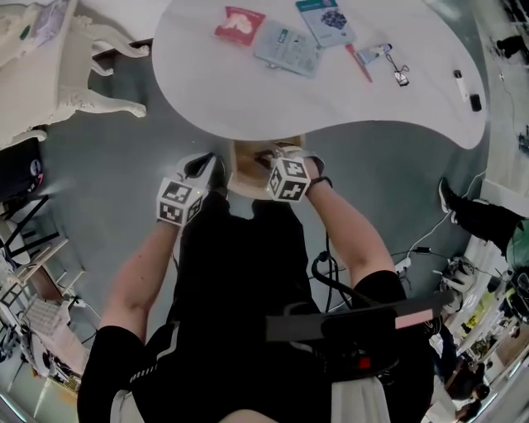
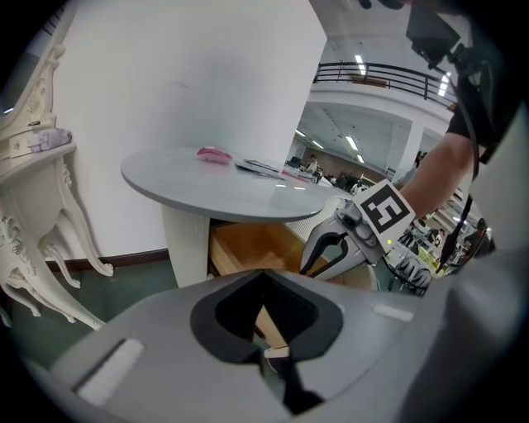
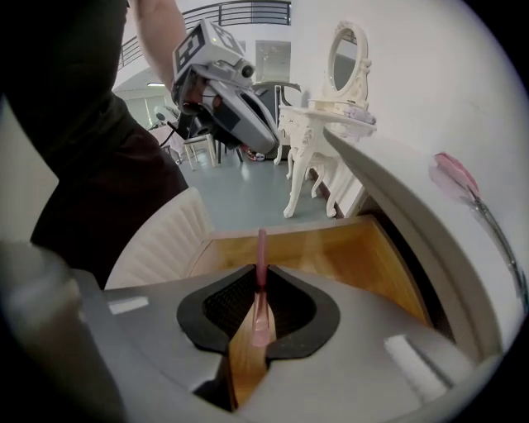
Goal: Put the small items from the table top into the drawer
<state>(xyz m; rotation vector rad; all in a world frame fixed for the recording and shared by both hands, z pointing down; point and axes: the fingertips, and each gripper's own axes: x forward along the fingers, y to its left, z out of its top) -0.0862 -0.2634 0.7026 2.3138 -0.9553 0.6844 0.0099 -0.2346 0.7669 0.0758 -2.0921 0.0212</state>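
Right hand-held gripper [image 3: 259,293] clamps a pink stick [image 3: 262,248] over the drawer [image 3: 347,256]; left hand-held gripper [image 2: 266,306] is clenched, seemingly empty. The stick is likely light, stiff and slippery: hold mid-shaft.

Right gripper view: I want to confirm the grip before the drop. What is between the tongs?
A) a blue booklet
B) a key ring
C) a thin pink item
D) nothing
C: a thin pink item sits pinched between the right gripper's tongs, over the open wooden drawer.

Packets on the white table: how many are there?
3: red packet leftmost, pale packet beside it, blue packet at the picture's top edge. More may lie beyond it.
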